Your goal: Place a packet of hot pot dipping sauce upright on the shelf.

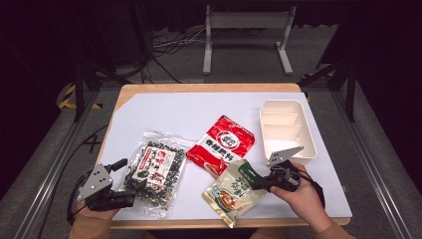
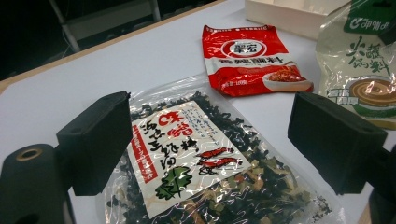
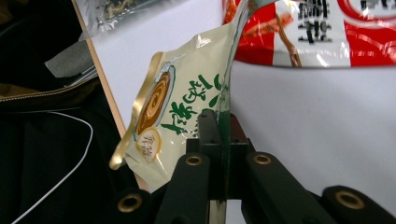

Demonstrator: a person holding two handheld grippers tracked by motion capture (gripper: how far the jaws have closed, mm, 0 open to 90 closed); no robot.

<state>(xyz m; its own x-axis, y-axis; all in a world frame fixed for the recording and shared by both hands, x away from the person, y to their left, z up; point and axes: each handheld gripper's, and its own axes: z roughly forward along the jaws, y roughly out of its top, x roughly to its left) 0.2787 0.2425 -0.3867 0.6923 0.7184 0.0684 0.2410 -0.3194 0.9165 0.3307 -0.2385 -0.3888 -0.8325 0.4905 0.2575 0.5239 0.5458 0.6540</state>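
High view: 3 packets lie on the white surface [image 1: 199, 112], with a cream tray [image 1: 309, 135] at its far right. The right tongs [image 1: 255, 182] are clamped on the right edge of the green packet [image 1: 234, 191], near the front edge of the surface; the packet's gripped side is lifted and its lower left corner points toward the person. Its upper left corner is just beside the red packet [image 1: 221, 144], which lies flat in the middle of the surface. Right gripper view: the right tongs [image 3: 223, 123] press their jaws together on the green packet [image 3: 180, 105], whose thin edge stands upright between them, the printed face turned to the left and hanging past the wooden rim of the surface; the red packet [image 3: 327, 32] shows beyond it. The left tongs [image 1: 130, 191] rest at the front left corner with jaws apart, over the near end of the seaweed packet [image 1: 154, 172]. Left gripper view: the 2 black jaws of the left tongs [image 2: 208, 140] stand wide on either side of the seaweed packet [image 2: 196, 158], gripping nothing, with the red packet [image 2: 252, 60], the green packet [image 2: 364, 70] and the tray [image 2: 289, 14] farther off.
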